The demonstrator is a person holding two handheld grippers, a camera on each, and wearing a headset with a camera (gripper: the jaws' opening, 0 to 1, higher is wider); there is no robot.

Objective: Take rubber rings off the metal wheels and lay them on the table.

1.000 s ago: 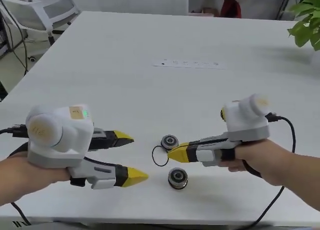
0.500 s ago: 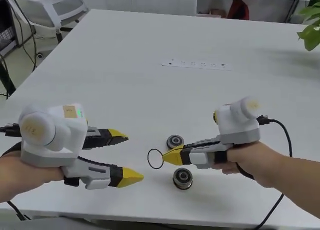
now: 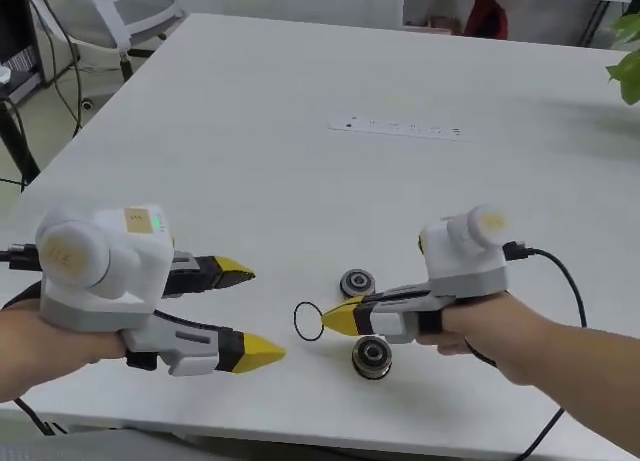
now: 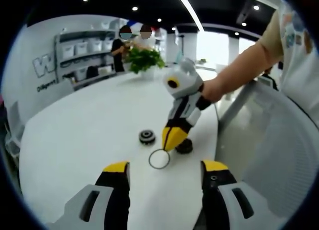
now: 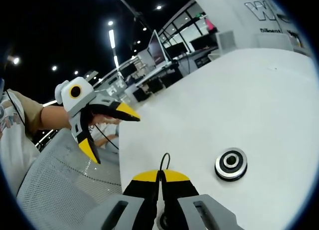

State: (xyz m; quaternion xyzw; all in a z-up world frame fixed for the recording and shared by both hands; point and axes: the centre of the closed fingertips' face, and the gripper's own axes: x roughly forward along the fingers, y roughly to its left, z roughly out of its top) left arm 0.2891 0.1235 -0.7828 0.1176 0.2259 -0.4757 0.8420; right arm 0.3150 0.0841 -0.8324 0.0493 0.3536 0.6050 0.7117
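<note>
Right tool (image 3: pixel 326 319) clamping rubber ring (image 3: pixel 308 321), ring jutting past tips

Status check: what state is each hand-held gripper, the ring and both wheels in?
rubber ring: off the wheels, pinched at its edge.
far metal wheel: flat on the table.
near metal wheel: flat on the table.
left hand-held gripper: open, empty.
right hand-held gripper: shut on the rubber ring.

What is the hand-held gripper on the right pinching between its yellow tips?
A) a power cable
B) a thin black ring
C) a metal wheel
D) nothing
B: the right hand-held gripper has its tips shut on the thin black ring, while both metal wheels lie on the table.
</note>
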